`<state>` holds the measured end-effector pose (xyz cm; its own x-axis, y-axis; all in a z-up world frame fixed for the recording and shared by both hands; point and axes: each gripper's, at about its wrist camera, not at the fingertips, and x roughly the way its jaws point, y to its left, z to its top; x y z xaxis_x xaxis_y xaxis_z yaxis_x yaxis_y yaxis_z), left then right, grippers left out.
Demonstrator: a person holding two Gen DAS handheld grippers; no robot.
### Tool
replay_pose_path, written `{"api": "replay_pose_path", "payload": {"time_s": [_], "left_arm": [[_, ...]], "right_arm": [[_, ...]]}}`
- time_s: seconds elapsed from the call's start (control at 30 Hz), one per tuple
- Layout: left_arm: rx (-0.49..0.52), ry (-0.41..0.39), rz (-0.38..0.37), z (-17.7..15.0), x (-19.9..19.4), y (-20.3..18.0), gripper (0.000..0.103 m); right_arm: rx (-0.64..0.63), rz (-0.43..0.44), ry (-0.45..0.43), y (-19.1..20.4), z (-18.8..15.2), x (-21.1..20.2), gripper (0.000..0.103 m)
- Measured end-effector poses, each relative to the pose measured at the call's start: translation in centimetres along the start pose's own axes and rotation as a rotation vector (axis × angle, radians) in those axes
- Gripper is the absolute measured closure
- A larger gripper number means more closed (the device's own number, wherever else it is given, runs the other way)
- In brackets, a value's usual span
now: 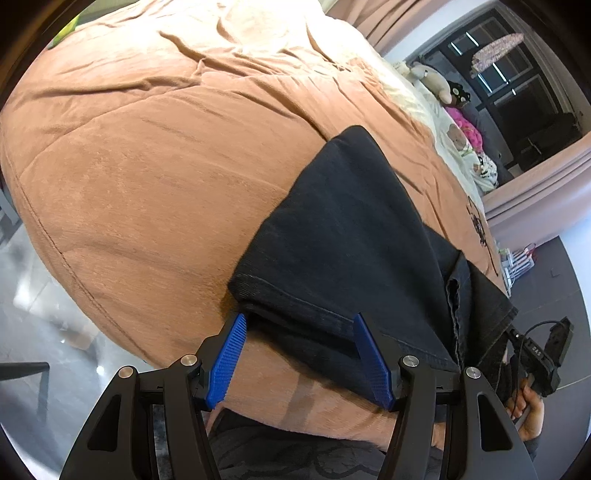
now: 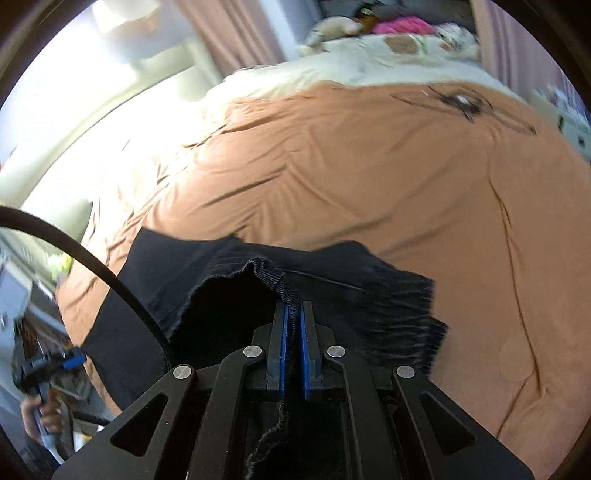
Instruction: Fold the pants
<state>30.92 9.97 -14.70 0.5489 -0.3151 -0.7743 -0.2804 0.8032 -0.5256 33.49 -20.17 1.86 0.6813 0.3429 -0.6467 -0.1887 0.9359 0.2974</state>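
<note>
My left gripper [image 1: 299, 325] stands wide open around a hem of the black pants [image 1: 351, 236]. My right gripper [image 2: 294, 314] pinches their ribbed edge above the orange blanket [image 2: 351, 166].

Left wrist view: you're looking out along the left gripper [image 1: 299, 325], low at the near edge of the bed, facing across the orange blanket [image 1: 129, 166] toward the far curtain.
Left closeness: very near; the black pants [image 1: 343, 229] fill the lower middle.
Right wrist view: you're looking out along the right gripper [image 2: 294, 314], facing up the bed toward the pillow end and plush toys [image 2: 332, 27].
Right closeness: tight on the cloth edge; picture blurred.
Shared ground: both take in the pants and the blanket.
Cross-sight: each view catches the other gripper at its edge, right gripper [image 1: 543, 354], left gripper [image 2: 48, 365].
</note>
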Motion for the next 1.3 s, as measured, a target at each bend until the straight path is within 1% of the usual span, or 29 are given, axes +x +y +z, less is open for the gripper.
{"api": "replay_pose_path", "payload": {"time_s": [0.07,0.13,0.17,0.23,0.33,0.43,0.47,0.5,0.53,0.57,0.6,0.67,0.8,0.83,1.07,1.1,1.13,1.17,1.2,1.23,1.3], "left_arm": [[0.004,0.004,0.009,0.1,0.2,-0.3,0.040],[0.009,0.006,0.016,0.2,0.3,-0.7,0.040],[0.012,0.006,0.019,0.2,0.4,-0.9,0.040],[0.020,0.005,0.025,0.1,0.5,-1.2,0.040],[0.026,0.009,0.034,0.1,0.9,-1.5,0.040],[0.023,0.009,0.035,0.1,1.0,-1.6,0.040],[0.018,0.010,0.032,0.2,1.1,-1.5,0.040],[0.015,0.010,0.030,0.2,1.0,-1.5,0.040],[0.014,0.009,0.030,0.1,1.0,-1.5,0.040],[0.014,0.008,0.030,0.2,0.9,-1.5,0.040],[0.015,0.005,0.030,0.2,0.8,-1.5,0.040],[0.017,-0.003,0.030,0.2,0.4,-1.4,0.040],[0.013,-0.013,0.035,0.2,0.0,-0.7,0.040],[0.010,-0.015,0.035,0.2,-0.1,-0.5,0.040],[-0.015,-0.015,0.028,0.4,-0.1,0.8,0.040],[-0.017,-0.014,0.027,0.4,-0.1,0.8,0.040],[-0.020,-0.012,0.025,0.4,-0.1,0.9,0.040],[-0.023,-0.011,0.022,0.4,-0.1,1.0,0.040],[-0.023,-0.011,0.021,0.4,-0.1,1.0,0.040],[-0.023,-0.011,0.021,0.4,-0.1,1.0,0.040],[-0.021,-0.011,0.020,0.4,-0.1,1.0,0.040]], "right_arm": [[0.049,-0.002,0.005,-1.5,-0.4,0.5,0.100],[0.090,-0.044,0.017,-3.1,-0.6,1.2,0.100],[0.120,-0.036,0.024,-3.8,-0.9,1.3,0.100],[0.180,0.026,0.002,-4.9,-1.3,0.5,0.100],[0.161,0.046,-0.027,-4.6,-1.9,-1.2,0.100],[0.132,0.119,-0.035,-3.9,-2.6,-2.3,0.098],[0.119,0.138,-0.033,-3.4,-2.7,-2.5,0.092],[0.107,0.157,-0.029,-3.2,-2.6,-2.5,0.079],[0.092,0.184,-0.024,-2.5,-2.7,-2.6,0.068],[0.085,0.196,-0.026,-2.2,-2.7,-2.6,0.050],[0.077,0.209,-0.033,-1.9,-2.7,-2.6,0.042],[0.062,0.224,-0.034,-1.4,-2.7,-2.3,0.041],[0.050,0.254,0.006,-0.2,-2.6,-0.6,0.041],[0.050,0.262,0.013,-0.5,-2.5,-0.3,0.041],[0.041,0.318,0.077,-0.3,-0.3,2.4,0.041],[0.035,0.319,0.087,-0.2,-0.3,2.6,0.042],[0.016,0.314,0.096,-0.1,-0.1,3.0,0.046],[-0.001,0.300,0.106,-0.2,0.1,3.3,0.064],[-0.009,0.289,0.118,0.2,0.4,3.6,0.092],[-0.011,0.276,0.136,-0.1,0.8,3.9,0.099],[-0.005,0.246,0.127,-0.6,1.3,3.5,0.102]]}}
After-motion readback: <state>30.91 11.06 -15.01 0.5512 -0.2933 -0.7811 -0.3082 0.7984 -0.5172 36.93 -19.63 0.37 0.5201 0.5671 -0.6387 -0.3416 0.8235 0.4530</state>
